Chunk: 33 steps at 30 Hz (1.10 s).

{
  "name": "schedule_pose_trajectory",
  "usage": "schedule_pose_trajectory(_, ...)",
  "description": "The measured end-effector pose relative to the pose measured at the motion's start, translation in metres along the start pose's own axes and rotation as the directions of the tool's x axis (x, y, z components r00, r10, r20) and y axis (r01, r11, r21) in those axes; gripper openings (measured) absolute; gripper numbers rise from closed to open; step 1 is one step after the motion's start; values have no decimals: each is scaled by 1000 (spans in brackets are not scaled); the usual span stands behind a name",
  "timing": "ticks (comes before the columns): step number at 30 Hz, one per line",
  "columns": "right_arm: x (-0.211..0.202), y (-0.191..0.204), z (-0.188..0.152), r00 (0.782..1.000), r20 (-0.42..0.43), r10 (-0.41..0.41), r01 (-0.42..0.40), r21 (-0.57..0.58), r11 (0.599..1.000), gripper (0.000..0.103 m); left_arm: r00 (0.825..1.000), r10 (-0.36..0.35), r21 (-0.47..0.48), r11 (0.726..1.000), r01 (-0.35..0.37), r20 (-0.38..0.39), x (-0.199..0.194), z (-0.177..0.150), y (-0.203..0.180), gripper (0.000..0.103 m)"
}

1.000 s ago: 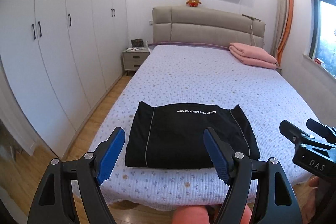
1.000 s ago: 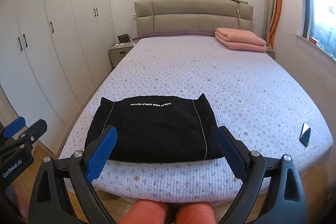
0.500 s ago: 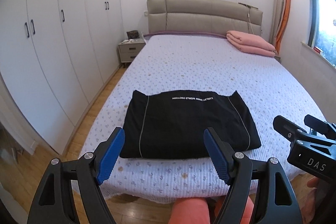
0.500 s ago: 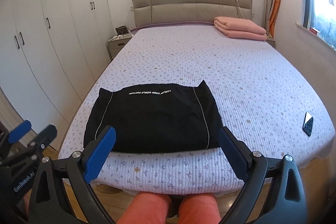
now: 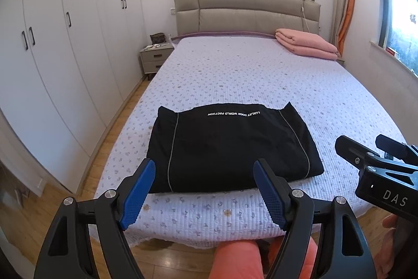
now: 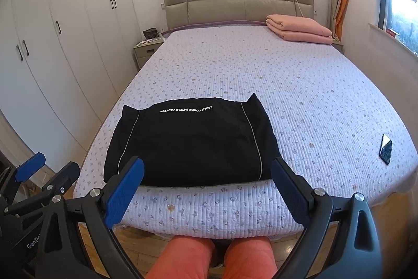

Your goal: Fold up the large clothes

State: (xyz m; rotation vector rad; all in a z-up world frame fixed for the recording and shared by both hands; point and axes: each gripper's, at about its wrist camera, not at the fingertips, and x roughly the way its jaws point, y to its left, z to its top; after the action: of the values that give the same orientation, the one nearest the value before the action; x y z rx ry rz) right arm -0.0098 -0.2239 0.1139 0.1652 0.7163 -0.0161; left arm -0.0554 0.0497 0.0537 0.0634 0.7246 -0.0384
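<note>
A black garment (image 5: 232,145) (image 6: 190,143) with thin white piping and a line of white lettering lies folded into a flat rectangle near the foot of the bed (image 5: 248,75) (image 6: 287,85). My left gripper (image 5: 203,169) hangs in the air short of the bed's foot edge, open, with nothing between its blue pads. Beside it, my right gripper (image 6: 206,166) is also open and empty, level with the garment's near edge but apart from it. Each gripper shows at the edge of the other's view.
A folded pink blanket (image 5: 305,43) lies by the beige headboard (image 5: 245,9). A phone (image 6: 386,148) rests on the bed's right side. White wardrobes (image 5: 65,43) line the left wall, with a nightstand (image 5: 155,59) beyond. A person's orange-clad legs (image 6: 209,258) stand at the foot.
Both grippers have sunk a little and tilted down, so the bed and garment sit higher in each view. The garment has not moved, and both jaws stay wide.
</note>
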Motion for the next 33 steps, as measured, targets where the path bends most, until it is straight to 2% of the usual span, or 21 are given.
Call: schedule_pose_trajectory(33,13,-4,-8,999,-39,11,-10,17,1000,99,999,-10,-3,1000,10,-34,11,-5,2,79)
